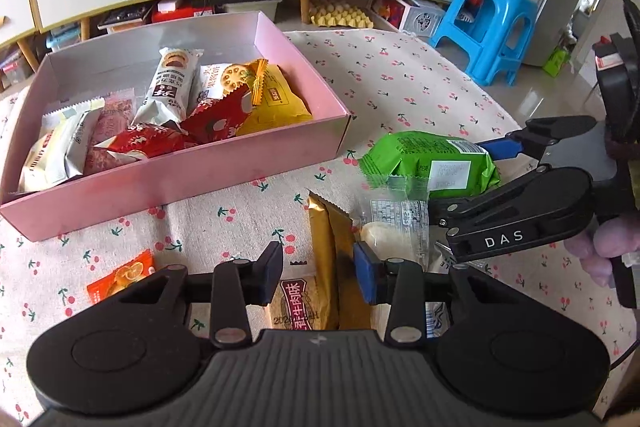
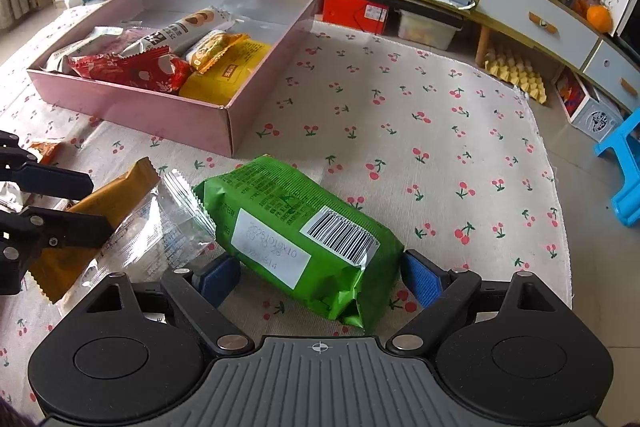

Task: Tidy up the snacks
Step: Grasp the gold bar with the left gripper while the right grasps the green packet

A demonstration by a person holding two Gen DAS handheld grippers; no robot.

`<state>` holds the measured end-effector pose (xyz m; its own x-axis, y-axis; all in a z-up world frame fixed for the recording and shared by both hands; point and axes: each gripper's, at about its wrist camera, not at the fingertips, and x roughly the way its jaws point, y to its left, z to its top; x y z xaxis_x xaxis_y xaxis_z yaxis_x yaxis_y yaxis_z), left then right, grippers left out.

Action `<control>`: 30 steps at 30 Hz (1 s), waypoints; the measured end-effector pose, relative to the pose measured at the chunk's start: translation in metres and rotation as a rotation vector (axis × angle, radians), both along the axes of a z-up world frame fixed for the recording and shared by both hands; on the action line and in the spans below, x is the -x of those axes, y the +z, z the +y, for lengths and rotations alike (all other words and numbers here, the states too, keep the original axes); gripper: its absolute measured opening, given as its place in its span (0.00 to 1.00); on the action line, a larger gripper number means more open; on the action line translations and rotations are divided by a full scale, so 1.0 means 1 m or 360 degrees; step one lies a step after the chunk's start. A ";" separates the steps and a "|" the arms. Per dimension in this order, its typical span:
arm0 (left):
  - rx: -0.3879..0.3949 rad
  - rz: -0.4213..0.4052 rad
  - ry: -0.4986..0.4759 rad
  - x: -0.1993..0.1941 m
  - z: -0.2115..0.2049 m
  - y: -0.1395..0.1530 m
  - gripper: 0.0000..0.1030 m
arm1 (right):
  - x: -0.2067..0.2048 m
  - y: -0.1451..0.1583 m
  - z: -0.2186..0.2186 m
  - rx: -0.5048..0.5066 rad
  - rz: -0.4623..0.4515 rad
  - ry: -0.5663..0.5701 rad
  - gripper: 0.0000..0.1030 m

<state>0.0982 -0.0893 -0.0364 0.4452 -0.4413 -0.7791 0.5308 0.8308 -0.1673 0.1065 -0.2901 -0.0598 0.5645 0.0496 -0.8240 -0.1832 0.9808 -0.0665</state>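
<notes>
Left gripper (image 1: 318, 277) straddles gold packet (image 1: 324, 227), pads not seen pressing; right gripper (image 2: 320, 277) wide around green pack (image 2: 300, 231), no contact. Risk: clear wrapper (image 2: 160, 227) overlaps both (could drag along). Pink box (image 2: 224, 131) beyond.

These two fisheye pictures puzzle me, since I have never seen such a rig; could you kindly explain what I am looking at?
There is no robot here: a person holds a two-finger gripper in each hand, and a camera on each looks along its fingers. One picture comes from the left gripper, the other from the right gripper.

On the cherry-print tablecloth stands a pink box already holding several snacks. Loose in front lie a green packet, a clear-wrapped snack, a brown-gold packet and a small orange sachet.

The left gripper's jaws straddle the brown-gold packet; whether they pinch it is unclear. The right gripper's open jaws flank the green packet without gripping.
</notes>
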 end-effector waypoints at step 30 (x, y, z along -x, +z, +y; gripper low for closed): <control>0.0290 0.0163 0.0158 -0.021 0.027 0.011 0.09 | 0.008 0.012 -0.019 -0.0265 -0.0016 -0.0086 0.24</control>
<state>0.1192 -0.0627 -0.0251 0.4162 -0.5369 -0.7339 0.4202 0.8293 -0.3684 0.0982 -0.3090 -0.0476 0.5783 0.1545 -0.8011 -0.1303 0.9868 0.0962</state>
